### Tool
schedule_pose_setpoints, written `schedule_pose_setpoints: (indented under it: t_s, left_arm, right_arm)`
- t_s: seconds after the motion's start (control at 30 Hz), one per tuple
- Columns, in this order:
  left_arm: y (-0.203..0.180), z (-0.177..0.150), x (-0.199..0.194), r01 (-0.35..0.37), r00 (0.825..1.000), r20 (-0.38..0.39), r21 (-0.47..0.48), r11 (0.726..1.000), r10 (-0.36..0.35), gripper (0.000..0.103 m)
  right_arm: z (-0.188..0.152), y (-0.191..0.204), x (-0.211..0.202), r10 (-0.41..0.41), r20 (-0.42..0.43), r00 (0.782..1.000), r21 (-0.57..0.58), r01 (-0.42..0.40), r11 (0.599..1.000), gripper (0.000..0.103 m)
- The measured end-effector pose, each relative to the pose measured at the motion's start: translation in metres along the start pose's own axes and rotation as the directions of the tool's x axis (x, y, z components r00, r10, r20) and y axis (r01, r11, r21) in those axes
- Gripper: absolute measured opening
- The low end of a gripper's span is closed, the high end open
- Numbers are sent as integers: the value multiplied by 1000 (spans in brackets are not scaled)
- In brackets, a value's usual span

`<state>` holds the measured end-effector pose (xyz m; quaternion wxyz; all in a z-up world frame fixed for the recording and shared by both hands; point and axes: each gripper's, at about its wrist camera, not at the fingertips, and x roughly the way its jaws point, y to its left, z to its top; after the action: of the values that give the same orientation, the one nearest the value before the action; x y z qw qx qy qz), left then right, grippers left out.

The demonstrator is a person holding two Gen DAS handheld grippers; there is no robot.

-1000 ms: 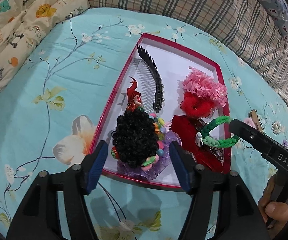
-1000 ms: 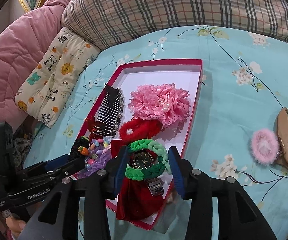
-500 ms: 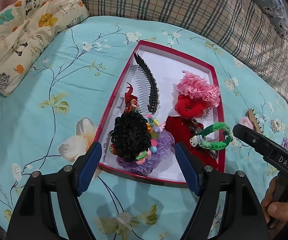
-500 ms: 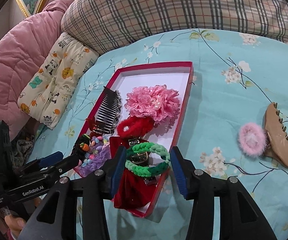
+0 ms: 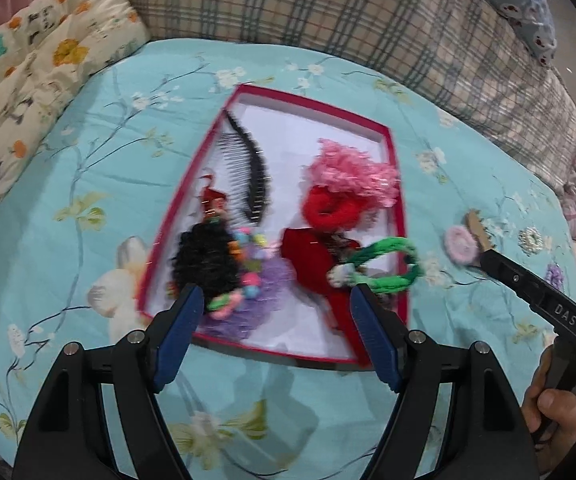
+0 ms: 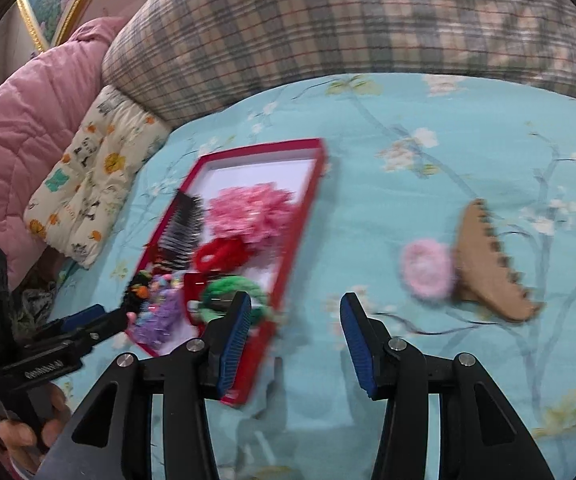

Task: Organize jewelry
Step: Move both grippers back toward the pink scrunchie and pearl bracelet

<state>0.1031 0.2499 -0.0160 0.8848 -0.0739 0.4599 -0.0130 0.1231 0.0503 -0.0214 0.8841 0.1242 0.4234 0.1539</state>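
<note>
A red-rimmed tray lies on the bed and holds a black comb, a pink scrunchie, a red scrunchie, a black curly scrunchie, a purple one with beads and a green braided band. My left gripper is open and empty just before the tray's near edge. My right gripper is open and empty over the sheet right of the tray. A small pink fluffy scrunchie and a tan claw clip lie right of the tray.
The blue floral sheet covers the bed. A plaid pillow lies behind the tray and a cartoon-print cushion at the left. A pink quilt is far left. A pearl piece and a purple piece lie at the right.
Both grippers have pulled back from the tray. My right gripper has swung right, off the green band and over the bare sheet. The green band stays in the tray.
</note>
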Motion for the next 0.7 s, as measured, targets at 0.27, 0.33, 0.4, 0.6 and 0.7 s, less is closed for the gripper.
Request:
schedule_pose_setpoints:
  t_s: [0.27, 0.33, 0.4, 0.6, 0.7]
  left_arm:
    - [-59, 7, 7, 97, 995, -17, 74, 993, -96, 76]
    - [-75, 7, 11, 111, 994, -25, 97, 989, -110, 76]
    - [-91, 8, 16, 130, 991, -38, 117, 985, -127, 76]
    - [-136, 6, 31, 196, 979, -84, 170, 966, -183, 76]
    - [-158, 5, 43, 235, 969, -116, 189, 953, -216, 76]
  right_arm:
    - [-4, -71, -35, -121, 37, 992, 80, 118, 990, 49]
    - [-5, -91, -45, -149, 45, 988, 109, 143, 984, 49]
    - [-6, -106, -52, -173, 47, 984, 129, 166, 978, 49]
    - [-8, -154, -74, -241, 68, 968, 195, 224, 955, 51]
    - [-8, -178, -81, -271, 68, 960, 232, 249, 940, 51]
